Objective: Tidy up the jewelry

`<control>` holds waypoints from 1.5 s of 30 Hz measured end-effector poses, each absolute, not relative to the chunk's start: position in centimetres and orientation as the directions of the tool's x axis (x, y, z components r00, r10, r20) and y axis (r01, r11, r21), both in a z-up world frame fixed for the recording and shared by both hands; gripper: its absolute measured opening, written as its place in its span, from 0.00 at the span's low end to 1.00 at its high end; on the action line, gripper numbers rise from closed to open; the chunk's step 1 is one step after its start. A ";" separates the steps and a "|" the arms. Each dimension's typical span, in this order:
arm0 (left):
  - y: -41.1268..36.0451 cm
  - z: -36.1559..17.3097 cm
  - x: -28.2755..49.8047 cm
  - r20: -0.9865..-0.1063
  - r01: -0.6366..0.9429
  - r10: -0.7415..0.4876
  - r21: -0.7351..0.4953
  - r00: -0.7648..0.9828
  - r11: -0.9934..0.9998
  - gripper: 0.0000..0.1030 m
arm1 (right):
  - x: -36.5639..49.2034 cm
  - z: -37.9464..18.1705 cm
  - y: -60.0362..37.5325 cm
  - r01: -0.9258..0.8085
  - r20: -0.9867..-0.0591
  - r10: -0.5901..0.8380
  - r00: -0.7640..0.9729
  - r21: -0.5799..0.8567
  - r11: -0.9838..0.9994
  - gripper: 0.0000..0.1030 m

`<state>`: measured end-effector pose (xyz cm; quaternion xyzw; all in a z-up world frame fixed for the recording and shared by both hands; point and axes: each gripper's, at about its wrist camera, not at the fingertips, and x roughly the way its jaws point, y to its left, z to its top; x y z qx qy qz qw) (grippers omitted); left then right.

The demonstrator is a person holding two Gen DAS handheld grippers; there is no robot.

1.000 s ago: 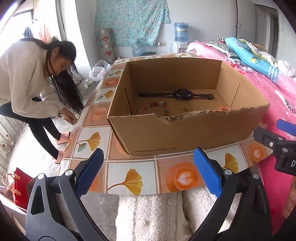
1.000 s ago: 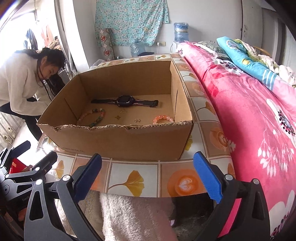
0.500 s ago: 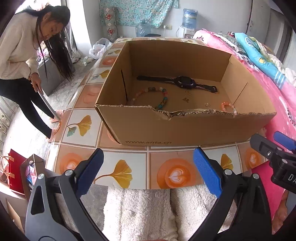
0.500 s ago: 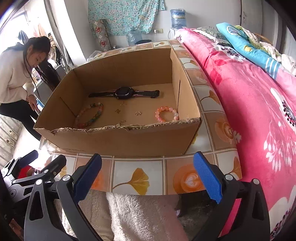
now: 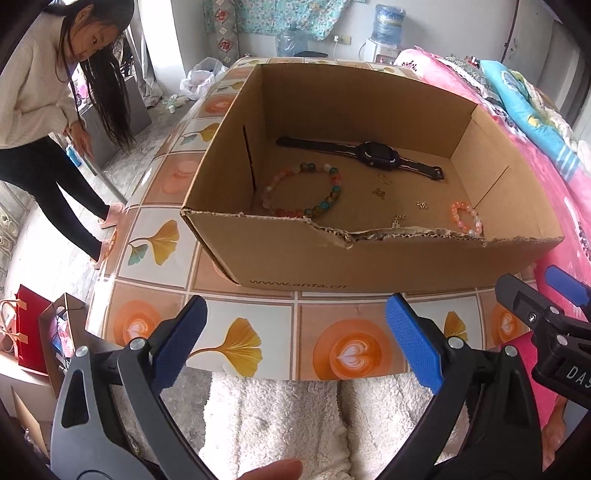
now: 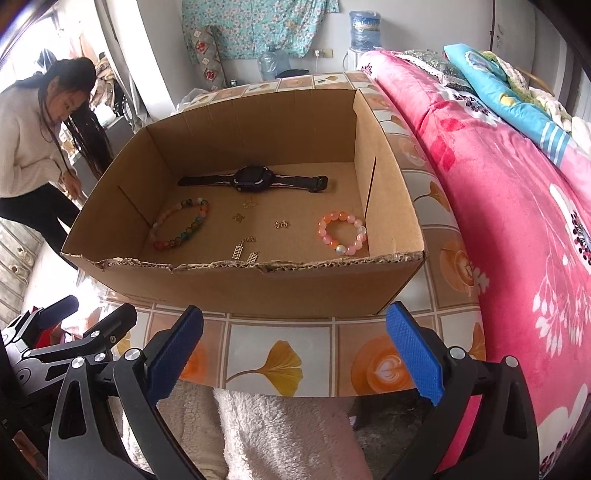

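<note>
Right wrist: watch (image 6: 253,179) lies crosswise.

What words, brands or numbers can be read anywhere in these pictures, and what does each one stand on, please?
"www.anta.cn" is printed on the near outer wall of the cardboard box.
"DAS", cut off by the picture's edge, is on the black body of the right gripper, seen in the left wrist view.
The water bottle label is too blurred to read.
Nothing else is legible.

Tiled table (image 5: 243,347) (ginkgo, latte prints), open cardboard box (image 5: 369,262) on it
</note>
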<state>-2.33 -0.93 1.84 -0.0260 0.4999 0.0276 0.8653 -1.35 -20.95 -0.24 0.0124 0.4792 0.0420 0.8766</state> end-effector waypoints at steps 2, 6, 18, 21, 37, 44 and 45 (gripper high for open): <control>-0.9 1.8 -2.2 -0.870 -0.071 0.020 -0.017 0.493 0.997 0.91 | -1.2 -0.4 -20.9 -0.059 -0.842 0.086 0.533 0.065 0.996 0.94; -1.0 1.9 -1.8 -0.870 -0.065 0.020 -0.014 0.492 0.998 0.91 | -1.1 -0.5 -20.6 -0.062 -0.845 0.083 0.528 0.059 0.996 0.94; -1.1 2.0 -1.3 -0.875 -0.055 0.015 -0.013 0.484 0.998 0.91 | -0.6 -1.0 -20.4 -0.058 -0.855 0.061 0.515 0.036 0.998 0.94; -1.1 1.8 -1.1 -0.878 -0.057 0.016 -0.013 0.478 0.998 0.91 | -0.5 -1.1 -20.5 -0.058 -0.859 0.061 0.509 0.037 0.998 0.94; -0.6 1.3 -0.6 -0.889 -0.055 0.005 -0.023 0.457 0.998 0.91 | -0.2 -1.5 -20.1 -0.059 -0.866 0.057 0.496 0.032 0.998 0.94; -0.5 1.0 -0.4 -0.894 -0.053 -0.003 -0.030 0.449 0.998 0.91 | 0.0 -1.6 -19.9 -0.060 -0.870 0.055 0.490 0.030 0.998 0.94; -0.5 1.0 -0.4 -0.895 -0.053 -0.003 -0.030 0.447 0.998 0.91 | 0.0 -1.6 -20.0 -0.060 -0.870 0.056 0.489 0.030 0.998 0.94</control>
